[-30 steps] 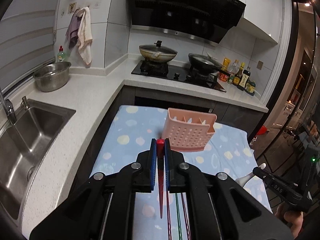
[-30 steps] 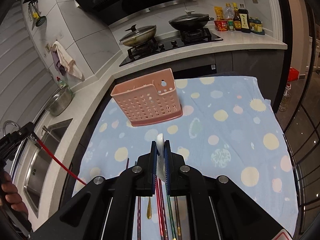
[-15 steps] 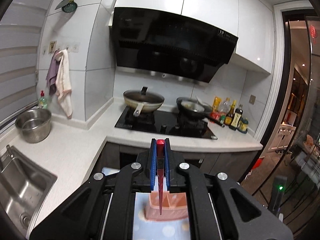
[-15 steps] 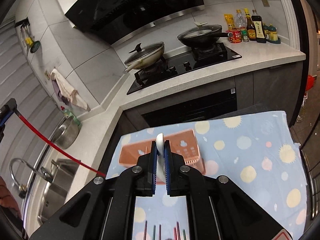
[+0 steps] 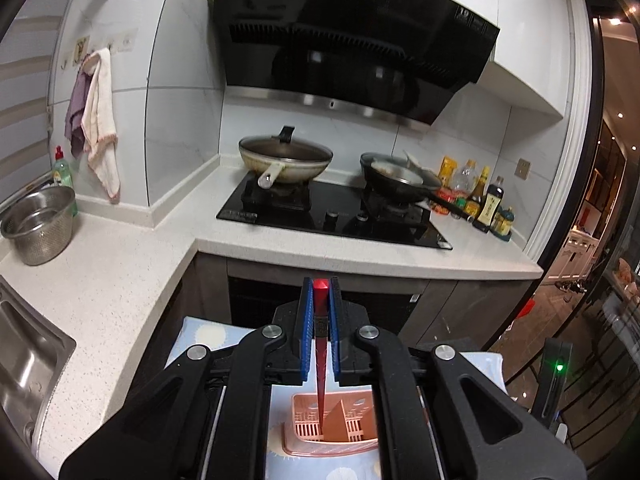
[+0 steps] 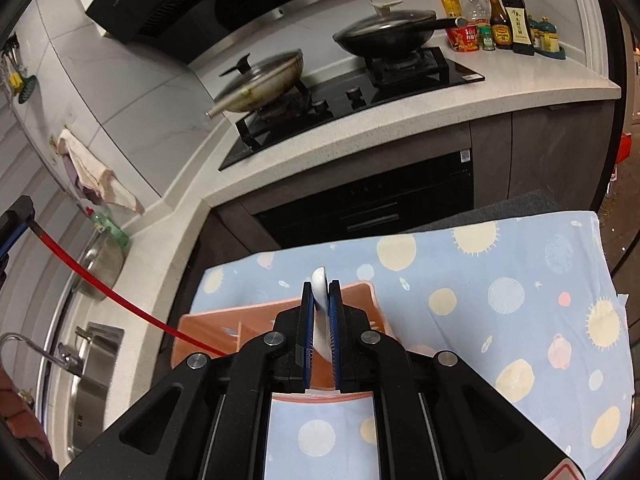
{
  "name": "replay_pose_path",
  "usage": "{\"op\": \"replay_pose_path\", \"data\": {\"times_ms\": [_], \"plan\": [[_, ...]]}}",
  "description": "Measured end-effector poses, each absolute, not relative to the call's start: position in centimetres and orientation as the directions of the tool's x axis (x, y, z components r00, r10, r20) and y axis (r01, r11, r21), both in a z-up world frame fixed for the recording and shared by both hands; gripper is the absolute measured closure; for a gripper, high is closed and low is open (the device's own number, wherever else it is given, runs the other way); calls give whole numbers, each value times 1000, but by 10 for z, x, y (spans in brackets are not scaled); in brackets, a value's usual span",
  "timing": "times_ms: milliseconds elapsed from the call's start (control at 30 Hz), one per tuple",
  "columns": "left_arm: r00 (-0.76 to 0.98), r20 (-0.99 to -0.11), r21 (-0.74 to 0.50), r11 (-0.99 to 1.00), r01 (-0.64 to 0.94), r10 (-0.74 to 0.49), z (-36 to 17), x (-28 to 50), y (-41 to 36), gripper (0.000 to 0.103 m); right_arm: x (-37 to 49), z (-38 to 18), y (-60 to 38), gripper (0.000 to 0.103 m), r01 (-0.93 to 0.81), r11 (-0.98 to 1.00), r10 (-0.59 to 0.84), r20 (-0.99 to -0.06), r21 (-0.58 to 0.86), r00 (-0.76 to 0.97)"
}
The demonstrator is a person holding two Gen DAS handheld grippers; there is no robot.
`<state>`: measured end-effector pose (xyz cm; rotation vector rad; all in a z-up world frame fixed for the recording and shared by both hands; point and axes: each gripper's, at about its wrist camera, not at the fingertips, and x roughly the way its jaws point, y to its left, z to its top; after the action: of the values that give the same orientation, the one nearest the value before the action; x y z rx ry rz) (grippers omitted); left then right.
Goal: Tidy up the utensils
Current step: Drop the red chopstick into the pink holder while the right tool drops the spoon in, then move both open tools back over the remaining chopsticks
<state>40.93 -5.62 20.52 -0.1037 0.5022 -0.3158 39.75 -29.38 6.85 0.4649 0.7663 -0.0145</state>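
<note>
Kitchen corner, hob point(image 5: 336, 216) with two pans at back; my bench point(image 6: 500, 280) up front wears a blue dotted cloth. My left tongs point(image 5: 321, 292) are clamped on a red chopstick point(image 5: 320, 360), its tip hanging down into the pink caddy point(image 5: 332, 440) on the cloth. My right tongs point(image 6: 321, 292) are clamped on a white spoon point(image 6: 320, 280), right above the caddy point(image 6: 200, 336). Right view also shows the chopstick point(image 6: 120, 292) slanting in from the left tongs point(image 6: 16, 220) at frame edge.
</note>
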Motion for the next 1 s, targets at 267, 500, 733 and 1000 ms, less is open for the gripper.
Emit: {"op": "replay_pose_path", "data": {"times_ms": [267,500,733,1000], "plan": [[823,-496,-164,961,224,-276,180,405,-45,62,377,75,-288,79,183,919,97,-652,348,752],[830,-501,-142,970,200,-244,179,360,-22,51,324,91,-283,73,178,929,78,-640,325,765],[805,-555,-94,977,189,-209,152,292,-2,48,239,77,-274,72,187,932,78,-674,311,735],[702,-681,-105,976,191,-211,82,207,13,48,139,26,-259,72,225,936,60,-752,271,656]]}}
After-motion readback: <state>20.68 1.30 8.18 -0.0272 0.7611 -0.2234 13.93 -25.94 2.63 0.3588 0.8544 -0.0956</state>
